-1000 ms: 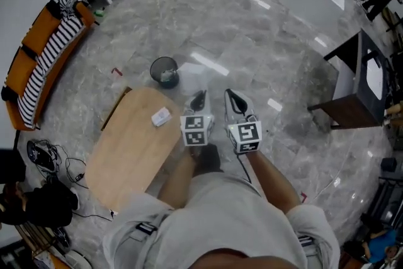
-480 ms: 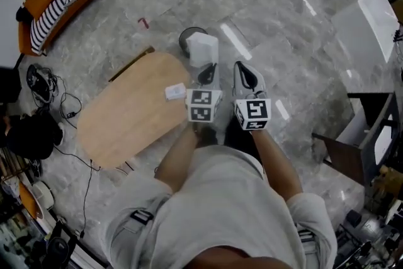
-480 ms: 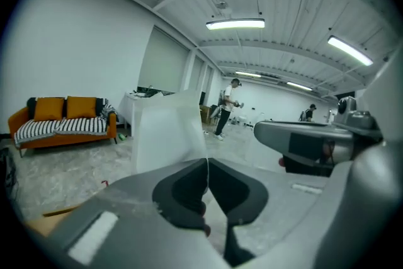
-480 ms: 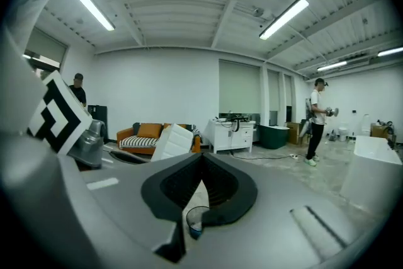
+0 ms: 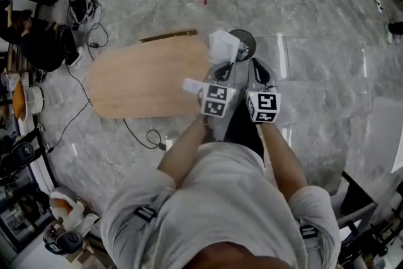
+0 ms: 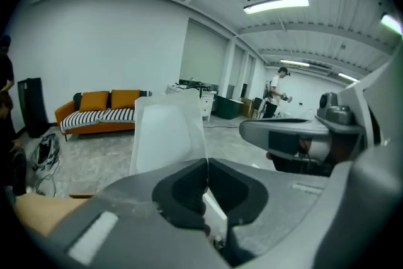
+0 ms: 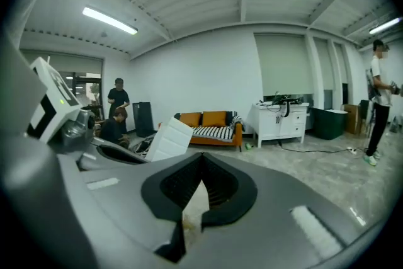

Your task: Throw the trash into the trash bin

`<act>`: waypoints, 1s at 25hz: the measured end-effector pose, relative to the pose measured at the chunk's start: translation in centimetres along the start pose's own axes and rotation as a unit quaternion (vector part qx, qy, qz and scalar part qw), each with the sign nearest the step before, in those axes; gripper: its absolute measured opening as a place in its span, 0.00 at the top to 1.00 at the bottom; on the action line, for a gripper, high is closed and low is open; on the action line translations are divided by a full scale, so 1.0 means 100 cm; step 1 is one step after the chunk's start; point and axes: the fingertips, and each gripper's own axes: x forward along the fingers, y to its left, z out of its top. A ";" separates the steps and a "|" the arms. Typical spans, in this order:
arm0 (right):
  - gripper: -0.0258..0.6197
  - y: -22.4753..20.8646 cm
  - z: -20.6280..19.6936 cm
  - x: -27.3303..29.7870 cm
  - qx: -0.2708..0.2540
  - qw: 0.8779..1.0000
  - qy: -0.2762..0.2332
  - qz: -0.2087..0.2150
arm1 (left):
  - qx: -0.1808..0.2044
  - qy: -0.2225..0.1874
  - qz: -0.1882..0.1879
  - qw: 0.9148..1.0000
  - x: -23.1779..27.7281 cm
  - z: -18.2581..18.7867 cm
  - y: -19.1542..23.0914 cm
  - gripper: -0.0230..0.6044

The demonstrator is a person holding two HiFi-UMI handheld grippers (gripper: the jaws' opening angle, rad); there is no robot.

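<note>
My left gripper (image 5: 223, 70) is shut on a white translucent plastic container (image 5: 224, 45), which stands up from its jaws (image 6: 166, 133). In the head view the container covers part of the dark round trash bin (image 5: 245, 42) on the floor just beyond both gripper tips. Close to the right of the left one is my right gripper (image 5: 259, 67), also shut. In the right gripper view its pads meet at the tips (image 7: 201, 157); a pale strip shows below them, and I cannot tell what it is. A small white item (image 5: 191, 85) lies at the wooden table's (image 5: 141, 80) near edge.
An orange striped sofa (image 6: 101, 111) stands by the far wall. A white cabinet (image 7: 283, 118) stands at the right. Cables and dark bags (image 5: 63, 22) lie on the floor left of the table. People stand in the background (image 7: 118, 97). Grey marble floor (image 5: 327, 72) stretches right of the bin.
The person has turned, so table and bin swung across the head view. Both grippers moved with the plastic container until the bin lies right beyond their tips. Both stayed shut.
</note>
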 end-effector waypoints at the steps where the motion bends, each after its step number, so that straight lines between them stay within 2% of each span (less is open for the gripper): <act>1: 0.95 -0.005 0.003 0.013 0.001 1.000 0.002 0.017 | -0.009 0.005 0.011 1.000 0.012 0.003 0.005 0.93; 5: 0.95 -0.038 -0.001 0.048 -0.010 0.998 0.015 0.065 | -0.036 0.024 0.046 0.998 0.053 0.012 0.010 0.93; 9: 0.95 -0.077 -0.018 0.072 -0.015 0.997 0.029 0.066 | -0.060 0.048 0.051 0.996 0.088 0.005 0.005 0.93; 12: 0.95 -0.093 -0.043 0.086 -0.031 0.996 0.036 0.074 | -0.063 0.056 0.053 0.995 0.117 -0.010 0.007 0.93; 16: 0.95 -0.114 -0.101 0.107 -0.042 0.994 0.057 0.081 | -0.067 0.074 0.055 0.993 0.167 -0.055 0.014 0.93; 22: 0.95 -0.134 -0.193 0.122 -0.011 0.990 0.107 0.089 | -0.096 0.105 0.034 0.989 0.215 -0.131 0.011 0.93; 25: 0.95 -0.139 -0.231 0.140 -0.008 0.989 0.112 0.097 | -0.080 0.117 0.032 0.989 0.239 -0.164 0.015 0.93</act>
